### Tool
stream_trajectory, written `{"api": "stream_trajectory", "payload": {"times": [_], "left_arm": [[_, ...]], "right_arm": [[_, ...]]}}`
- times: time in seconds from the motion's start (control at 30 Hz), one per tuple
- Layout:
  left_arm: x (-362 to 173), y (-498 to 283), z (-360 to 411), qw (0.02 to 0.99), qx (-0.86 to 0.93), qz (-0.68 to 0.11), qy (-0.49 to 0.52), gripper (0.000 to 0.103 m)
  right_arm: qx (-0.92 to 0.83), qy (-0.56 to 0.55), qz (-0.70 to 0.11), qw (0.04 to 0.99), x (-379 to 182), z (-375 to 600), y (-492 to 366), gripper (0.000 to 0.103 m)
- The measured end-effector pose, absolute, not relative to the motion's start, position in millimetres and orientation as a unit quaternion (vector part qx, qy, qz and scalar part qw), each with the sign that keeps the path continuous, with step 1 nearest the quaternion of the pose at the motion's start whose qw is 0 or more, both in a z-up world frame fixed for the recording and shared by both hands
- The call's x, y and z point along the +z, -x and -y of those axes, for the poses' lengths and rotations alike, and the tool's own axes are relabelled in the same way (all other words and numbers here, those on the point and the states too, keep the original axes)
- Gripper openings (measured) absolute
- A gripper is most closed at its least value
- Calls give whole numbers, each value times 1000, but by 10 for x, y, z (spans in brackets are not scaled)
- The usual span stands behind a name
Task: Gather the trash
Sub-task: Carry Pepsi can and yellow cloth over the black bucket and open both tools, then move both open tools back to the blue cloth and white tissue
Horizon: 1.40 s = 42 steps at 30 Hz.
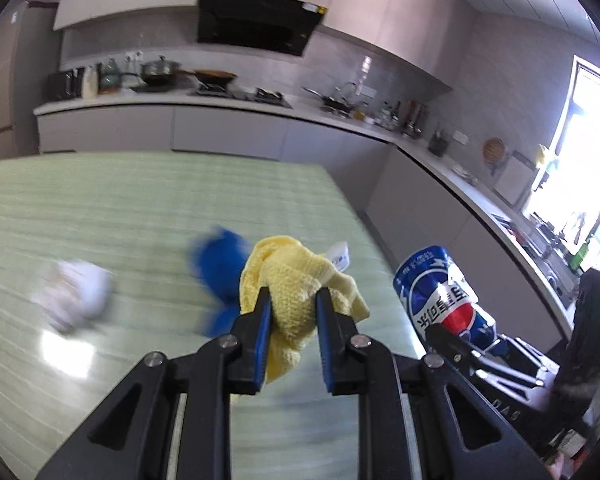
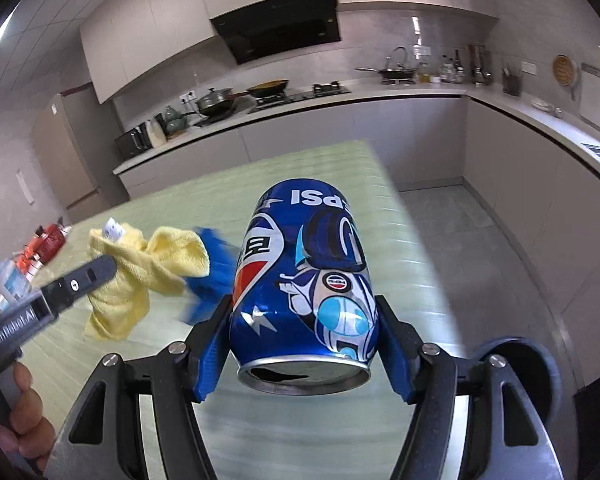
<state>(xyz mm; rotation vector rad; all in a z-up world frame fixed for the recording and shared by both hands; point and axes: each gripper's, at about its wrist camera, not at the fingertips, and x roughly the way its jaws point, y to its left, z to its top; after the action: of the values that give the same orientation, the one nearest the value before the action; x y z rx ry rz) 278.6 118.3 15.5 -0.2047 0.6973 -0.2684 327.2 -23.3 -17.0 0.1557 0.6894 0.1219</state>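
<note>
Pepsi can (image 2: 304, 280) clamped in right gripper (image 2: 304, 344); yellow cloth (image 1: 296, 292) clamped in left gripper (image 1: 294, 312).

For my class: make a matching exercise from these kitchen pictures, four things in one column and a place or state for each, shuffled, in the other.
Things
1. yellow knitted cloth
2. blue Pepsi can
3. crumpled white paper wad
4. black range hood

Places or states
A. mounted on the wall above the stove
B. pinched in the left gripper
C. lying loose on the green striped table
D. clamped in the right gripper

Pairs: 1-B, 2-D, 3-C, 4-A
</note>
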Motion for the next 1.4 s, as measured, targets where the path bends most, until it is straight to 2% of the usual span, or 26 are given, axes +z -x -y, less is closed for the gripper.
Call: {"api": "stream_trajectory", "payload": {"times": [0.33, 0.5, 0.67, 0.73, 0.77, 0.87, 1.03, 1.2, 1.4], "left_arm": [[-131, -2666, 831, 879, -242, -406, 59, 22], [-448, -2763, 1408, 854, -241, -460, 5, 23], [-896, -2934, 1710, 827, -191, -526, -43, 32], [-968, -2988, 1741, 822, -183, -537, -55, 37], [-963, -2996, 1740, 823, -179, -535, -59, 47], [-794, -3010, 1662, 840, -168, -513, -53, 62], [-406, -2964, 1468, 864, -159, -477, -31, 63], [-57, -2883, 945, 885, -128, -447, -13, 65], [36, -2872, 259, 900, -81, -428, 7, 67]], "right_arm": [[-38, -114, -378, 918, -532, 2414, -2722, 68], [-58, -135, -420, 895, -987, 3009, -2624, 68], [-41, -145, -468, 871, -1482, 3236, -2800, 68], [-43, -141, -484, 862, -1642, 3265, -2877, 69], [-49, -136, -491, 859, -1695, 3283, -2897, 69], [-59, -143, -496, 854, -1736, 3359, -2886, 72], [-66, -155, -465, 869, -1455, 3368, -2790, 72], [-43, -142, -426, 892, -1045, 3097, -2886, 72], [16, -124, -399, 908, -623, 2381, -3055, 73]]}}
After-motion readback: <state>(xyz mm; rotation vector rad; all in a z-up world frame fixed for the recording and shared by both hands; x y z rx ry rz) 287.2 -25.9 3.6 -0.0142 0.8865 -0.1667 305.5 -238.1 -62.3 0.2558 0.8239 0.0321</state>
